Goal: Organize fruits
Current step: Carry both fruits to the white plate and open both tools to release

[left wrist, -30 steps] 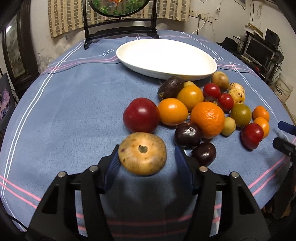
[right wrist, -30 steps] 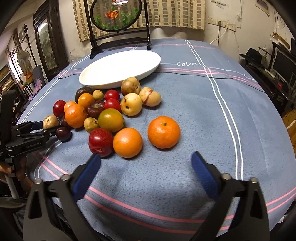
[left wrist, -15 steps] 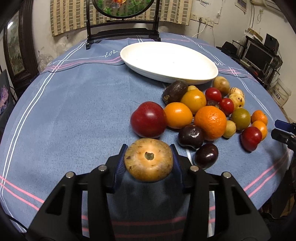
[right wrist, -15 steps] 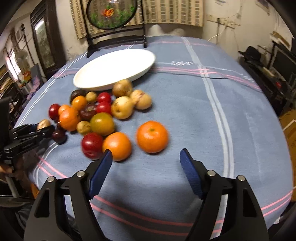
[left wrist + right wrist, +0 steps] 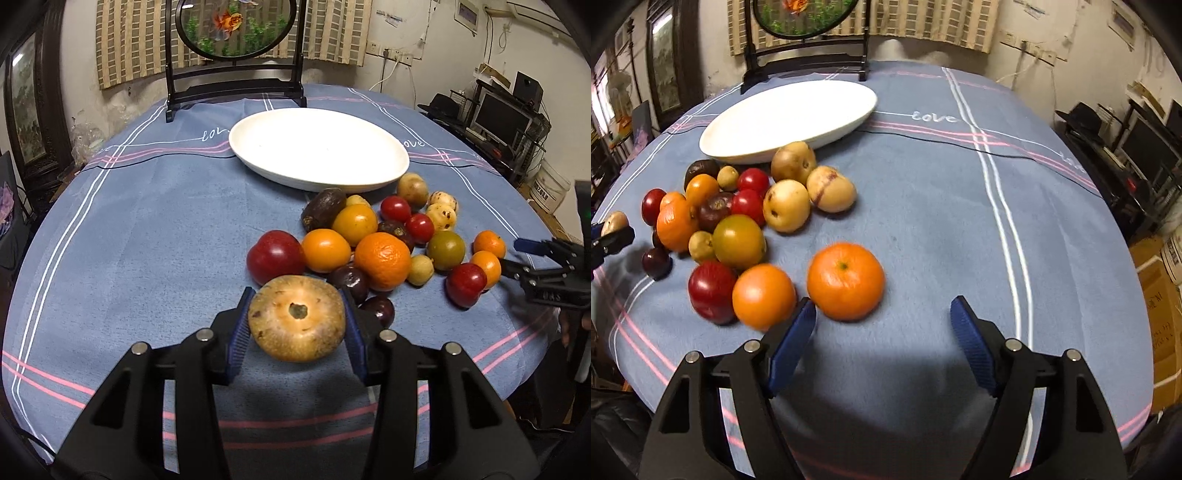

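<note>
My left gripper (image 5: 296, 328) is shut on a round tan fruit (image 5: 296, 323) and holds it above the blue cloth, near the pile of fruit. The pile holds a dark red apple (image 5: 275, 257), a big orange (image 5: 382, 256), small tomatoes and dark plums. An empty white oval plate (image 5: 317, 149) lies behind the pile. My right gripper (image 5: 882, 321) is open, low over the cloth, just in front of a lone orange (image 5: 846, 280). The left gripper with the tan fruit (image 5: 614, 223) shows at the right wrist view's left edge.
A round table under a blue striped cloth (image 5: 147, 221) carries everything. A black-framed fish screen (image 5: 234, 40) stands at the table's far edge behind the plate. Shelves with a monitor (image 5: 506, 122) stand to the right. Cardboard boxes (image 5: 1160, 295) sit on the floor.
My left gripper closed on the tan fruit and lifted it off the cloth. My right gripper moved forward toward the lone orange and narrowed somewhat.
</note>
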Action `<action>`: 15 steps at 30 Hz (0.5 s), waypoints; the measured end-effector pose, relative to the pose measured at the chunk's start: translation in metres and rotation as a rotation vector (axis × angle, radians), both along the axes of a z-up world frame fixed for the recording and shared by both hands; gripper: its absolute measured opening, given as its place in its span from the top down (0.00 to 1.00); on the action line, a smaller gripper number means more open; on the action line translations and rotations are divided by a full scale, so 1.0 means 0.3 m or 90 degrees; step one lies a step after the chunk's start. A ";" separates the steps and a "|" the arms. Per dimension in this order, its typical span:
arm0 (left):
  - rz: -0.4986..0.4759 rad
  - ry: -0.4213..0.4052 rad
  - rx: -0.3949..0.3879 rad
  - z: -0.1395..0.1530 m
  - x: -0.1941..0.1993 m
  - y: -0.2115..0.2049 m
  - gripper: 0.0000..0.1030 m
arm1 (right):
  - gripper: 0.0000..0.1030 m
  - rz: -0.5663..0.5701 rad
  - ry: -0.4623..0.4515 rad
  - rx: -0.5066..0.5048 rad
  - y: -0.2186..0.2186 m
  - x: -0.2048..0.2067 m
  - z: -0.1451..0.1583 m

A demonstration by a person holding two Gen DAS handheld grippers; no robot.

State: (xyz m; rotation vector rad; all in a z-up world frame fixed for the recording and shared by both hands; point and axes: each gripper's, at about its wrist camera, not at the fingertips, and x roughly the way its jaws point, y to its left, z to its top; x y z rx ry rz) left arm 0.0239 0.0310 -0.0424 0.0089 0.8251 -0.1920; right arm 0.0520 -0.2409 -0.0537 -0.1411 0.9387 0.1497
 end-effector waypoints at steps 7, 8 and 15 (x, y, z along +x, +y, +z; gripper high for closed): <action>0.005 0.001 0.004 0.003 0.008 0.001 0.56 | 0.56 0.051 -0.003 0.048 0.035 0.067 0.016; 0.005 0.002 0.006 0.003 0.009 -0.001 0.56 | 0.56 0.050 -0.003 0.053 0.035 0.075 0.016; 0.006 0.003 0.007 0.002 0.010 0.007 0.56 | 0.58 0.026 0.025 0.114 -0.014 0.082 0.025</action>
